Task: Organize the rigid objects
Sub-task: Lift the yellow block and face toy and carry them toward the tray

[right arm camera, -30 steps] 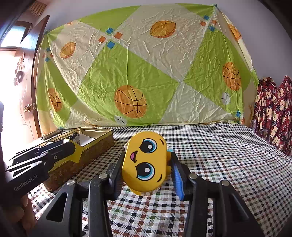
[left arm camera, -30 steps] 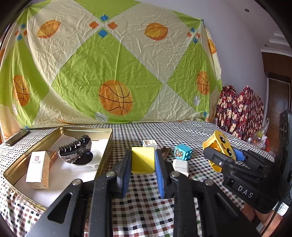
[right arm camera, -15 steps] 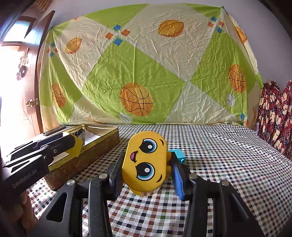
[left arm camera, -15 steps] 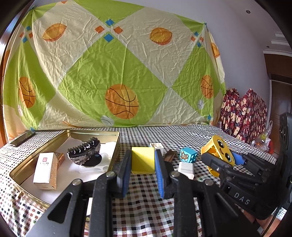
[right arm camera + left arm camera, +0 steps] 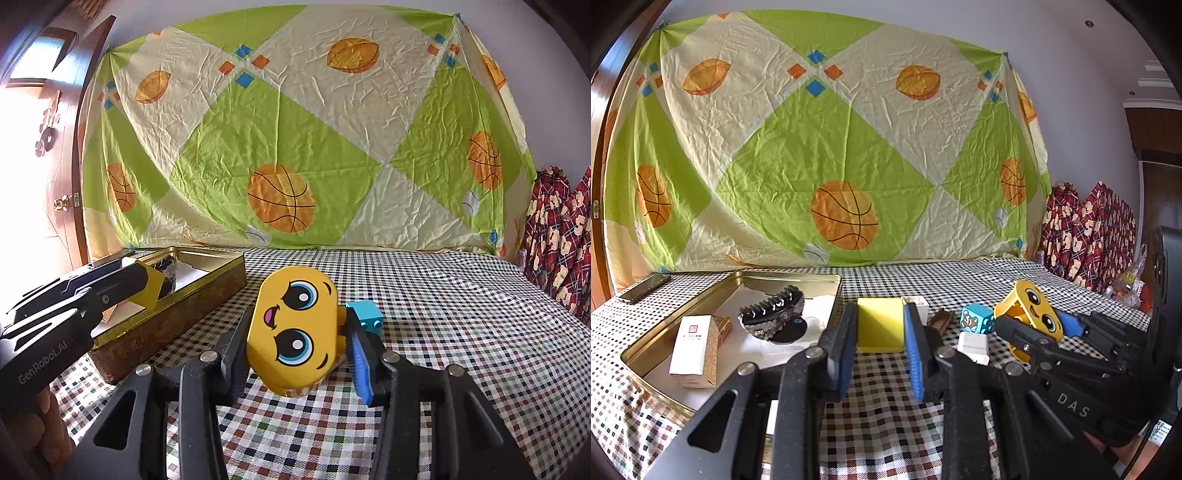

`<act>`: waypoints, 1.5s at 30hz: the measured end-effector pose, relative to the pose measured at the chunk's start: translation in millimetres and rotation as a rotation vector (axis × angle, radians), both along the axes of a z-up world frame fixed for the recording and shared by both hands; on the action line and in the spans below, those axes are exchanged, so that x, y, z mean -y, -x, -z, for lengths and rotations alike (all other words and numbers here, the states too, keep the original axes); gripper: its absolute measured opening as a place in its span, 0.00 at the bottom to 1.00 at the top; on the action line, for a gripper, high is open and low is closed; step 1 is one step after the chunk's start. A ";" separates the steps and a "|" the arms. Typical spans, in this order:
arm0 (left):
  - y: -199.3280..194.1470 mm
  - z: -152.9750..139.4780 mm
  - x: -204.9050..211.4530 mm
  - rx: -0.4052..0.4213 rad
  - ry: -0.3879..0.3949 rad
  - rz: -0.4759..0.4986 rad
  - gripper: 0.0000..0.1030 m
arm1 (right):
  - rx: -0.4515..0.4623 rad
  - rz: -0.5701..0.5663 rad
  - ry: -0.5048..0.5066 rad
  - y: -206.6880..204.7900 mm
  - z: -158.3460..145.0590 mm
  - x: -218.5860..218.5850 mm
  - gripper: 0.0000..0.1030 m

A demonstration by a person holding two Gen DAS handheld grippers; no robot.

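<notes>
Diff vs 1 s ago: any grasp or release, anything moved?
No grasp or release. Left tool stays shut on the yellow plastic block; right tool stays shut on the yellow cartoon-face toy. Only both views tilted slightly. Gold metal tin and blue toy cube unmoved.

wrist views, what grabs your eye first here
The yellow cartoon-face toy stands out first, clamped in the right gripper above the checked tablecloth. Next is the plain yellow block, pinched in the left gripper just right of the gold tin tray, which holds a black hair claw and a small white box. Behind it all hangs a green basketball-print sheet.
</notes>
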State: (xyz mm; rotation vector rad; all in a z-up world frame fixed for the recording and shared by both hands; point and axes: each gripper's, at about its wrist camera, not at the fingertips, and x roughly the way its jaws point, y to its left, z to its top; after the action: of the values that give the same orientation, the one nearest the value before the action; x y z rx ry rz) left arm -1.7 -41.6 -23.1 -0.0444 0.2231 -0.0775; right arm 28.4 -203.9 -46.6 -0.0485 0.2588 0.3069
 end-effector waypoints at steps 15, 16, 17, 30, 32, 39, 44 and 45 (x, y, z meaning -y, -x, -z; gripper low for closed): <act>9.9 -1.2 -5.8 0.048 0.001 -0.025 0.23 | 0.009 -0.017 0.013 1.7 0.5 -8.1 0.46; 10.2 -1.3 -6.4 0.049 0.002 -0.027 0.23 | 0.008 -0.018 0.013 2.1 0.5 -8.8 0.46; 10.6 -1.5 -7.1 0.050 0.004 -0.028 0.23 | 0.008 -0.019 0.014 2.0 0.4 -9.3 0.46; 17.9 -2.3 -20.4 0.083 0.041 -0.044 0.23 | 0.013 -0.034 0.015 3.5 -0.3 -16.2 0.46; 19.0 -2.7 -22.4 0.087 0.046 -0.049 0.23 | 0.014 -0.039 0.017 4.4 -0.4 -18.5 0.46; 19.5 -2.5 -31.4 0.083 0.064 -0.060 0.23 | 0.012 -0.063 0.028 6.2 0.0 -28.3 0.46; 20.3 -1.9 -40.5 0.078 0.077 -0.076 0.23 | 0.011 -0.086 0.043 7.5 0.1 -38.5 0.46; 20.6 -1.7 -42.4 0.077 0.078 -0.081 0.23 | 0.009 -0.092 0.045 7.5 0.1 -40.8 0.46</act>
State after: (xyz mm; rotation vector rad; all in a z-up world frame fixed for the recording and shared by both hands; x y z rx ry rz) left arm -22.4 0.8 -21.4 -0.1281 0.1414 -0.0068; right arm 20.9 -163.1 -46.7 -0.1069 0.2550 0.3923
